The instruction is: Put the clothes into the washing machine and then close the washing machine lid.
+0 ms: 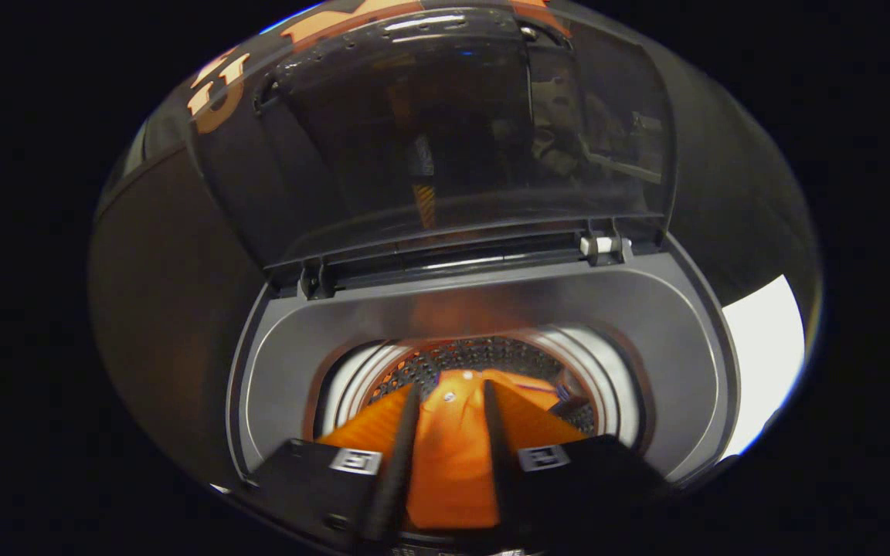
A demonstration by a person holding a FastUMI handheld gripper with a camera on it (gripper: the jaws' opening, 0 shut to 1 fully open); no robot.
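I look down into the top-loading washing machine (646,324), whose grey rim surrounds the round drum opening. An orange garment (449,463) fills the narrow gap between my two fingers and bunches just past their tips, hanging over the drum (484,357) with its perforated metal wall. My gripper (451,390) is shut on this garment, right above the opening. The dark see-through lid (445,131) stands raised on its hinges behind the opening.
Two hinges (603,247) hold the lid at the back of the rim. The white inner ring (352,378) lines the drum mouth. A bright white patch (762,355) lies beyond the machine's right side. Dark booth cloth surrounds the machine.
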